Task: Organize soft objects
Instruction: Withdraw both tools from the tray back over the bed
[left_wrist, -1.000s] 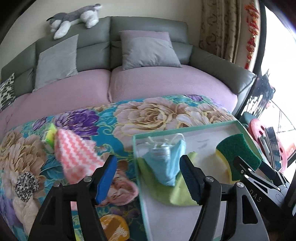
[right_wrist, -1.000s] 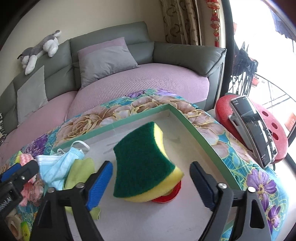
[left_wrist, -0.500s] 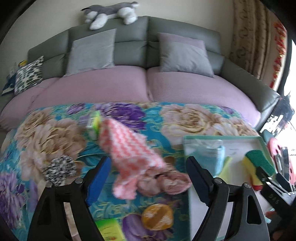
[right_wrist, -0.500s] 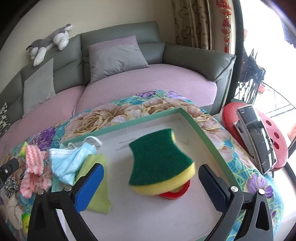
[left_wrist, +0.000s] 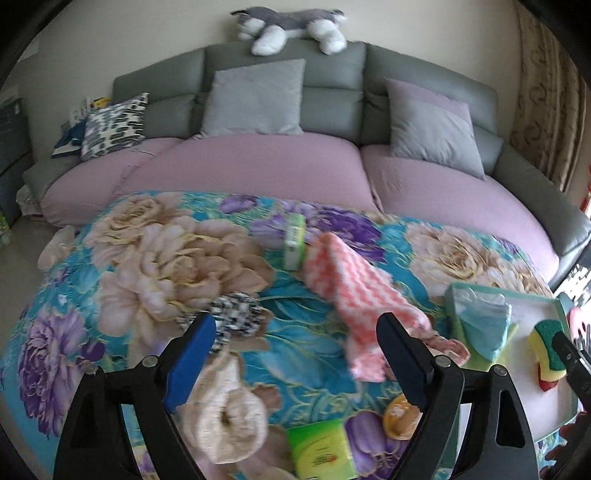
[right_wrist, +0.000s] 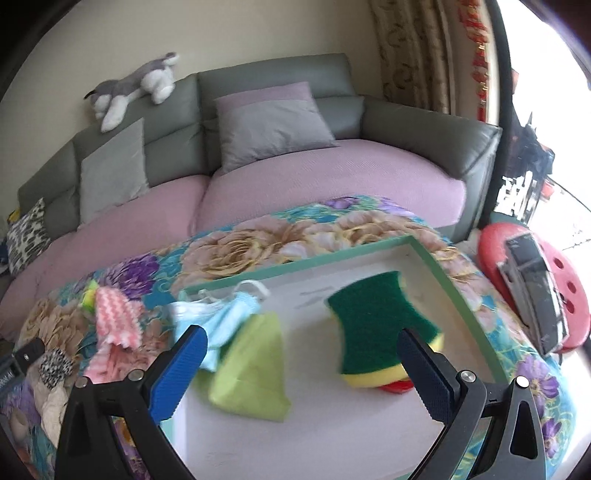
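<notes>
On the floral cloth (left_wrist: 155, 258), seen only through the left wrist camera, a cream roll (left_wrist: 225, 417) lies beneath the left gripper (left_wrist: 295, 354), whose jaws are spread with nothing pinched. A speckled scrunchie (left_wrist: 236, 317) sits just beyond its left pad; a green packet (left_wrist: 319, 450) lies at the near edge. The pink cloth (left_wrist: 347, 291) lies beside the tray (left_wrist: 554, 301).

Only the right wrist view shows the tray interior fully: mask (right_wrist: 225, 314) and green cloth (right_wrist: 255, 369) at left, sponge (right_wrist: 373, 325) at right, touching neither pad. The right gripper (right_wrist: 303, 369) is spread wide, empty. Bare tray floor is seen between cloth and sponge. The tray's far rim is clear of contents; a red stool (right_wrist: 569, 280) stands beyond the table's right edge.
</notes>
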